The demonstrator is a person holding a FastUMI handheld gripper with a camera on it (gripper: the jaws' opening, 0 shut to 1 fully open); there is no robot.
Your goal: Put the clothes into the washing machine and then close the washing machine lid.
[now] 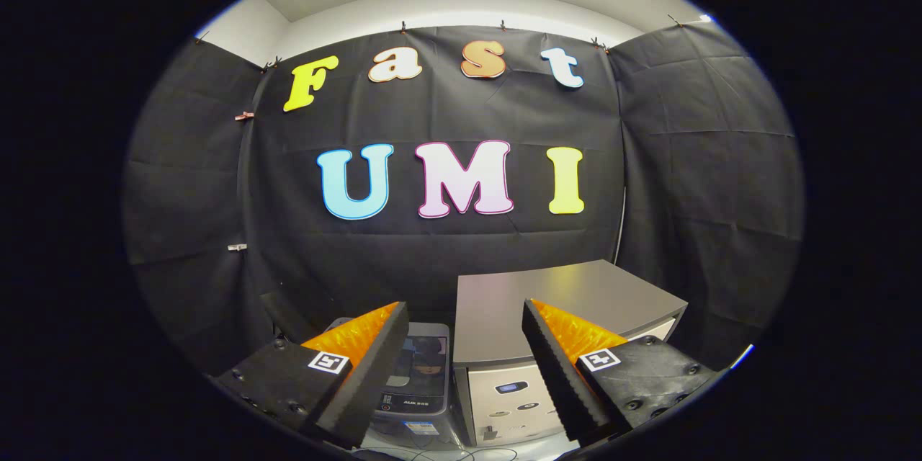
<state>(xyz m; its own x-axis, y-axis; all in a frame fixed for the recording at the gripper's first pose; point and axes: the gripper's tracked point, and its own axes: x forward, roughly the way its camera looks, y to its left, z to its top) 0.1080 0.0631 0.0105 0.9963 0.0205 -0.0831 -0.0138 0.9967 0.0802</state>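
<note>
Gripper view looks level, slightly down, from well back toward the booth wall [446, 252].

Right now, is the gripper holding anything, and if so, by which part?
Nothing is held. The gripper is open, its fingers apart with only air between them; the washing machine and the grey cabinet lie beyond them.

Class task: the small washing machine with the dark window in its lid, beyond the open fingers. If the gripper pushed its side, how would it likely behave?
The washing machine looks boxy and rigid, so it would probably slide, not roll. Flanked by the grey cabinet, it likely can't shift that way. The gripper is open.
</note>
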